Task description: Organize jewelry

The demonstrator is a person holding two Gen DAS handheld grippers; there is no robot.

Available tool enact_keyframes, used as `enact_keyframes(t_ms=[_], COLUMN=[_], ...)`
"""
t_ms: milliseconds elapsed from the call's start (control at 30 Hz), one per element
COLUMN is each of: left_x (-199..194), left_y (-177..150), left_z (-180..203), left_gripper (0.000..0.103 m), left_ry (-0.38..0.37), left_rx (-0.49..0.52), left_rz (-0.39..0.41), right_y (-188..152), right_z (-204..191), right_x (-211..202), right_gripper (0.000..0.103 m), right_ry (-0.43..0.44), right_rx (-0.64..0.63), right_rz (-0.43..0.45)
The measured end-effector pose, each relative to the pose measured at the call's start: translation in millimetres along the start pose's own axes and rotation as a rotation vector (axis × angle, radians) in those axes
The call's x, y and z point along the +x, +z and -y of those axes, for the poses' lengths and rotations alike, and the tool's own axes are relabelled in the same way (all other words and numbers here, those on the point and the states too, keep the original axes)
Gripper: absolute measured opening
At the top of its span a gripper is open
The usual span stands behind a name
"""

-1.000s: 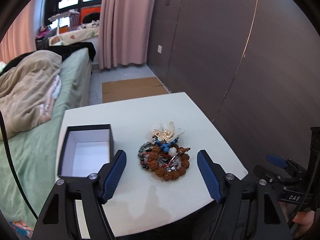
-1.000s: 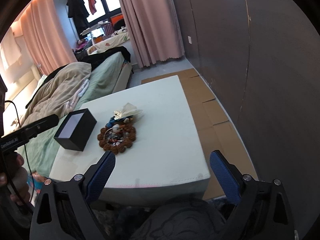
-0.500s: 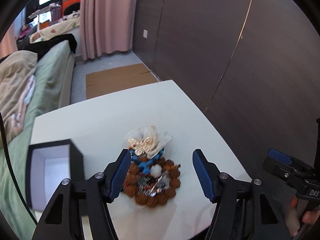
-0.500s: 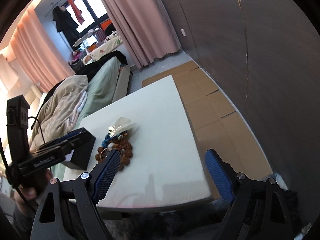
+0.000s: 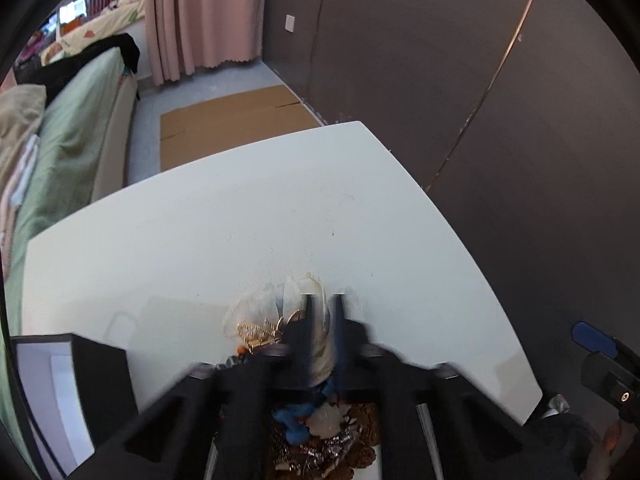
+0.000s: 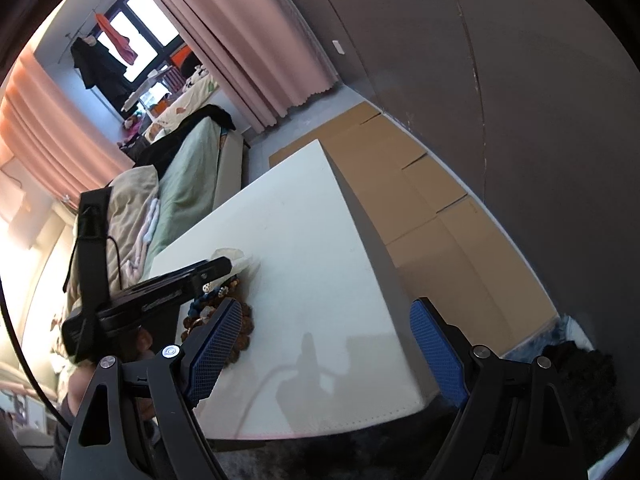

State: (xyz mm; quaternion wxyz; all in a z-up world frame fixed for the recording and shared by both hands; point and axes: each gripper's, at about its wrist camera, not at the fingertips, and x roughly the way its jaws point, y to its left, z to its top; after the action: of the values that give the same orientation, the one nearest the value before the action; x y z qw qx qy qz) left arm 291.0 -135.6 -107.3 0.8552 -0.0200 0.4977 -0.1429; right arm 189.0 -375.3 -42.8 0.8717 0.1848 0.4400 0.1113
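Loosely heaped jewelry [image 5: 316,432], brown beads, gold clip

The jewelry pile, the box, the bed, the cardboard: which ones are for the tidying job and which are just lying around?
For the job:
- jewelry pile
- white flower hairpiece, pinched by the left gripper
- open black box
- white table
- right gripper, open, waiting

Just lying around:
- bed
- cardboard
- pink curtains

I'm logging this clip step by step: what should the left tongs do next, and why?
Probably lift straight up a little. The left tongs look nearly closed, though blurred, on the white flower piece atop the jewelry pile, and the open box sits just left. A small lift should free the piece from the beads before carrying it over.
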Motion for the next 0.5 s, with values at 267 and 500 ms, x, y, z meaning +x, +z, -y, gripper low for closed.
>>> enact_keyframes(t_ms=[267, 500], left_x=[-66, -116], left_y=[-4, -7], left_z=[-22, -44], left_gripper=[0.000, 0.000], left_ry=[-0.074, -0.129], left_rx=[-0.034, -0.075], left_rz=[0.131, 0.229], right_y=[24, 40], right_z=[-26, -65], right_x=[25, 35], right_gripper=[0.075, 0.071], right_ry=[0.037, 0.054], right_rx=[-0.029, -0.108], right_rz=[-0.064, -0.094])
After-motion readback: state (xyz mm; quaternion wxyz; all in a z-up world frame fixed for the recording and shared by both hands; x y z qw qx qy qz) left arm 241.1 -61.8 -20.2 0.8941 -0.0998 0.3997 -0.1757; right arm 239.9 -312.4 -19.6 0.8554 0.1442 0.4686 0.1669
